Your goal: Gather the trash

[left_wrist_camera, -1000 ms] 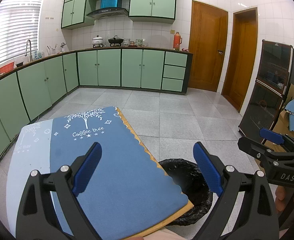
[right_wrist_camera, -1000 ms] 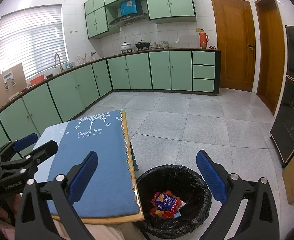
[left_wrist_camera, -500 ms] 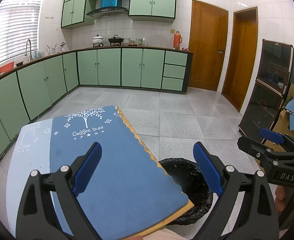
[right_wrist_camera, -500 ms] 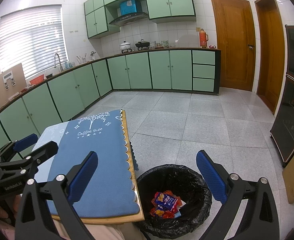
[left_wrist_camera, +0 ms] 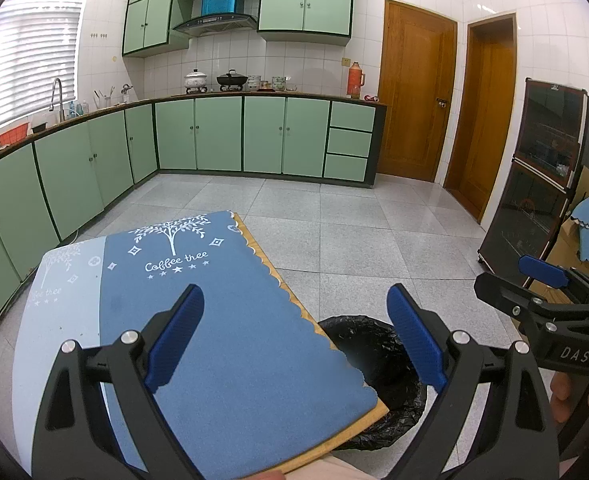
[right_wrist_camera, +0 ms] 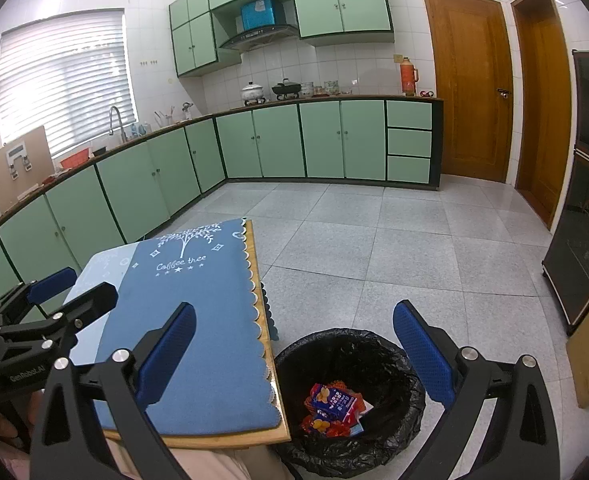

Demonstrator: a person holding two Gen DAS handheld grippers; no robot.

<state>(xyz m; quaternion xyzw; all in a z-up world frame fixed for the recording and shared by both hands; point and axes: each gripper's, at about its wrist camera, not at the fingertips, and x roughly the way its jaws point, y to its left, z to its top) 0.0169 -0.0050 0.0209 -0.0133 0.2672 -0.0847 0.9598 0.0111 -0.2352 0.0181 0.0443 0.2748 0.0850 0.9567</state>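
A black-lined trash bin (right_wrist_camera: 350, 400) stands on the floor beside the table's near right corner, holding red and blue snack wrappers (right_wrist_camera: 332, 404). In the left wrist view the table hides most of the bin (left_wrist_camera: 374, 364). My right gripper (right_wrist_camera: 294, 352) hangs open above the bin and the table corner, nothing between its blue pads. My left gripper (left_wrist_camera: 294, 340) is open over the blue table mat (left_wrist_camera: 222, 320), also empty. Each gripper shows at the edge of the other's view: the right gripper (left_wrist_camera: 542, 288) and the left gripper (right_wrist_camera: 54, 296).
The wooden table (right_wrist_camera: 254, 264) carries a blue "Coffee tree" mat with no loose items on it. Green cabinets (left_wrist_camera: 254, 136) line the left and far walls. Two wooden doors (left_wrist_camera: 414, 100) and a dark glass cabinet (left_wrist_camera: 542, 184) stand at the right. Grey tiled floor (right_wrist_camera: 394, 248) lies beyond.
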